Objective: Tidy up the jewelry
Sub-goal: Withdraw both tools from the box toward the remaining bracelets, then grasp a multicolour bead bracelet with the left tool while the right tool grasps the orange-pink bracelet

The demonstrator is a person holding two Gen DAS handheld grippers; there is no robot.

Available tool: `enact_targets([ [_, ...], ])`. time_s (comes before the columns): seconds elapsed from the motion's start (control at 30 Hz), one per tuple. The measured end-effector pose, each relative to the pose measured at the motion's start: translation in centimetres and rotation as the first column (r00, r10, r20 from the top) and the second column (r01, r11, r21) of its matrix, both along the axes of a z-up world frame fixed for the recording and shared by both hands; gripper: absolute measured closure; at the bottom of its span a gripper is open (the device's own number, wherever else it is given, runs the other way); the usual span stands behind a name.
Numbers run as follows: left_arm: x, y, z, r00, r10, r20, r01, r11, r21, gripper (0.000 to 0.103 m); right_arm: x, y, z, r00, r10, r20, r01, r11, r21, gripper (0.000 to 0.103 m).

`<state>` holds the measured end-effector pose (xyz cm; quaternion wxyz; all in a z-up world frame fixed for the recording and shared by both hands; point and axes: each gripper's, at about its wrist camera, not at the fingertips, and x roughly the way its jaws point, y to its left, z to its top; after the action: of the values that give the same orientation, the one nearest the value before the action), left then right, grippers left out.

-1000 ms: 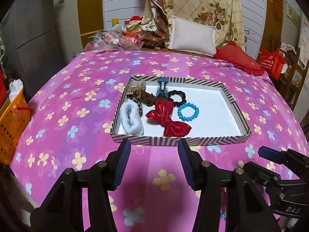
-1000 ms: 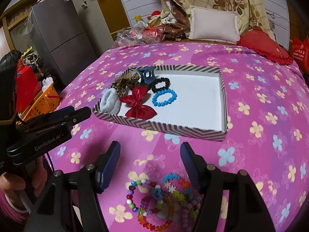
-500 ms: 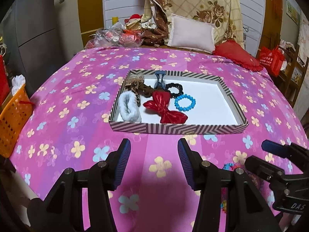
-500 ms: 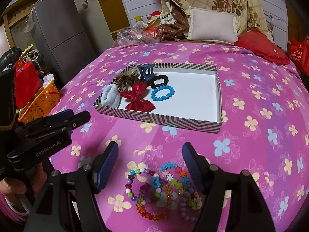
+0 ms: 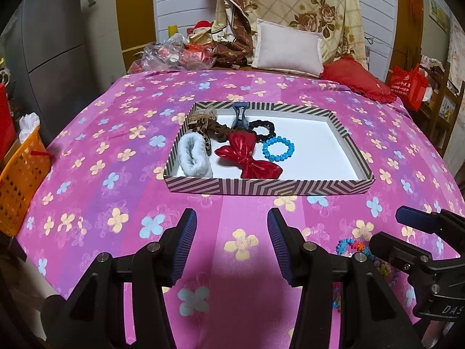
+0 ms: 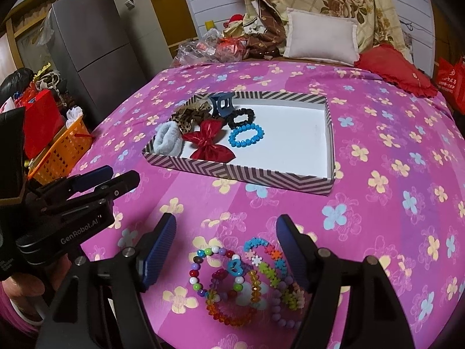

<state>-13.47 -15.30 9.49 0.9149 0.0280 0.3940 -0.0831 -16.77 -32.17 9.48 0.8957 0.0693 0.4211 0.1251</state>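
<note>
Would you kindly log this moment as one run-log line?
left gripper: open, empty | right gripper: open, over bracelets on bedspread | tray: hair items, blue bracelet

Ahead of the left tool (image 5: 229, 240), whose pads (image 5: 186, 244) are ribbed rubber-like blue: a matt paperboard tray (image 5: 261, 187); a glossy foil-like bow (image 5: 247, 158); a fluffy cloth scrunchie (image 5: 193, 155). Between the right tool's (image 6: 226, 251) arms: glossy plastic bead bracelets (image 6: 241, 279) on matt cloth bedspread (image 6: 377, 203).
</note>
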Motion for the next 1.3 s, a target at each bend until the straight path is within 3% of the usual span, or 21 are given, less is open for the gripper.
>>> enact_targets([
  [0.8,-0.1,0.3,-2.6,0.995,-0.037,-0.091,0.036,0.999,-0.016,0.06,-0.9,-3.6,-1.6,0.997,-0.066,-0.04,0.065,0.998,-0.007,0.028],
  [1.1,-1.1,-0.2,-4.4,0.968,-0.165,-0.191,0.147,0.984,-0.104,0.06,-2.1,-5.8,-3.1,0.993,-0.092,-0.075,0.086,0.993,-0.075,0.028],
  [1.3,-1.3,-2.1,-6.0,0.943,-0.224,-0.248,0.208,0.974,-0.089,0.06,-2.6,-5.9,-3.6,0.994,-0.069,-0.084,0.062,0.994,-0.087,0.033],
])
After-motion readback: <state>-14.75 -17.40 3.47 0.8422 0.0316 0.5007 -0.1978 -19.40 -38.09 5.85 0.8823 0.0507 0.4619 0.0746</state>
